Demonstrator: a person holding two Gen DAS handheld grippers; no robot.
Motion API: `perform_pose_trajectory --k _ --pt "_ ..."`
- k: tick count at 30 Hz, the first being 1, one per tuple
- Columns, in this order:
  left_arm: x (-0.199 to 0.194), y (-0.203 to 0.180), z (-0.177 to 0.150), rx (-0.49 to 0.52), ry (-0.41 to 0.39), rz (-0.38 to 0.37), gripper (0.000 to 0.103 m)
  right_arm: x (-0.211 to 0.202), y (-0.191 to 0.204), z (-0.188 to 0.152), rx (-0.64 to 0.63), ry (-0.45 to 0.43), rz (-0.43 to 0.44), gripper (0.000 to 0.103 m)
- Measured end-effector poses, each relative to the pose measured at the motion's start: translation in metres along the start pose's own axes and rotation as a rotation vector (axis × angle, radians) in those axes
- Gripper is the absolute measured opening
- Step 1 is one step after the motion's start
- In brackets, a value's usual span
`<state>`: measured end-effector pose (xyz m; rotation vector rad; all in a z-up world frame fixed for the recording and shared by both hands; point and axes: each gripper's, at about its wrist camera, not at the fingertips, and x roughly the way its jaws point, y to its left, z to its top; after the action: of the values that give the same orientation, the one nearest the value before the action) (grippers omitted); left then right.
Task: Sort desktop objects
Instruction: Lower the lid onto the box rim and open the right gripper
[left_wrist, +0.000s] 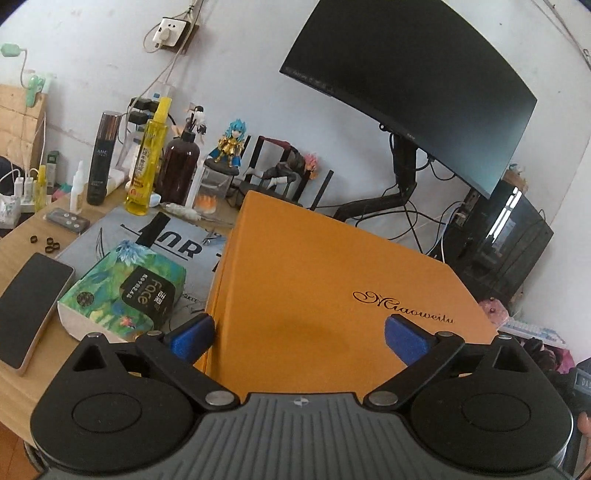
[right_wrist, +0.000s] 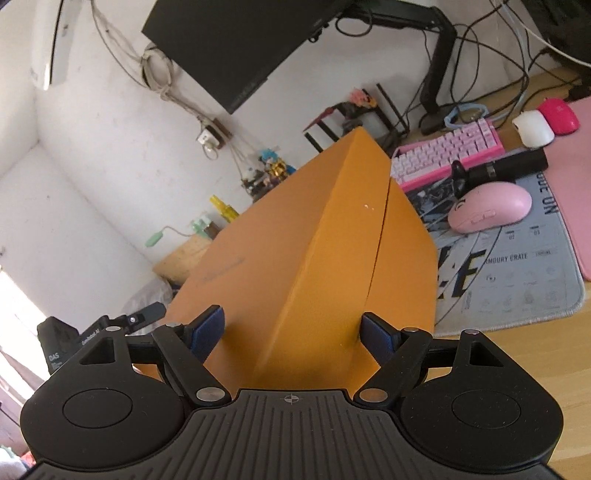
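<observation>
Left tool (left_wrist: 299, 334) spread wide, blue pads (left_wrist: 192, 338) straddling the orange box (left_wrist: 332, 280), and the right tool (right_wrist: 293, 330) is splayed across the box's corner (right_wrist: 306, 258); a real grip, can't tell. Box tilted above the bench (left_wrist: 22, 391), tissue pack (left_wrist: 123, 291) and phone (left_wrist: 31, 299) left, pink mouse (right_wrist: 489, 208) and keyboard (right_wrist: 448, 151) beyond.

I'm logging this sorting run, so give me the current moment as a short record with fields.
held object: orange cardboard box with gold script lettering, tilted
left gripper: jaws wide, straddling the box; contact unclear
right gripper: jaws around the box's lidded end; grip unclear
left of box: green floral tissue pack, black smartphone
right of box: pink mouse, pink keyboard
surface: grey printed desk mat
</observation>
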<state>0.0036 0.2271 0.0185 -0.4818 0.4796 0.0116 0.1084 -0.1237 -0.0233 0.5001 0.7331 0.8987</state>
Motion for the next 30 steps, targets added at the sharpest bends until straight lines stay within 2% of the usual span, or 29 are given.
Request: perform_pose_trajectory --k 8,13,19,25,30 --pt "0.008 0.005 0.004 0.022 0.007 -0.007 0.103 0.013 -0.003 0.012 -0.014 -0.004 -0.016 0.083" --pt "0.011 0.007 0.002 0.019 0.021 -0.014 0.103 0.015 0.007 0.005 -0.09 0.004 -0.078 0.083" --pt "0.011 0.007 0.001 0.026 0.019 -0.029 0.103 0.012 0.003 0.009 -0.086 -0.001 -0.077 0.083" --pt "0.006 0.005 0.004 0.04 -0.008 -0.019 0.103 -0.006 0.009 0.02 -0.115 -0.072 -0.077 0.083" --pt "0.005 0.004 0.005 0.059 -0.013 0.003 0.103 -0.005 0.019 0.02 -0.206 -0.074 -0.128 0.081"
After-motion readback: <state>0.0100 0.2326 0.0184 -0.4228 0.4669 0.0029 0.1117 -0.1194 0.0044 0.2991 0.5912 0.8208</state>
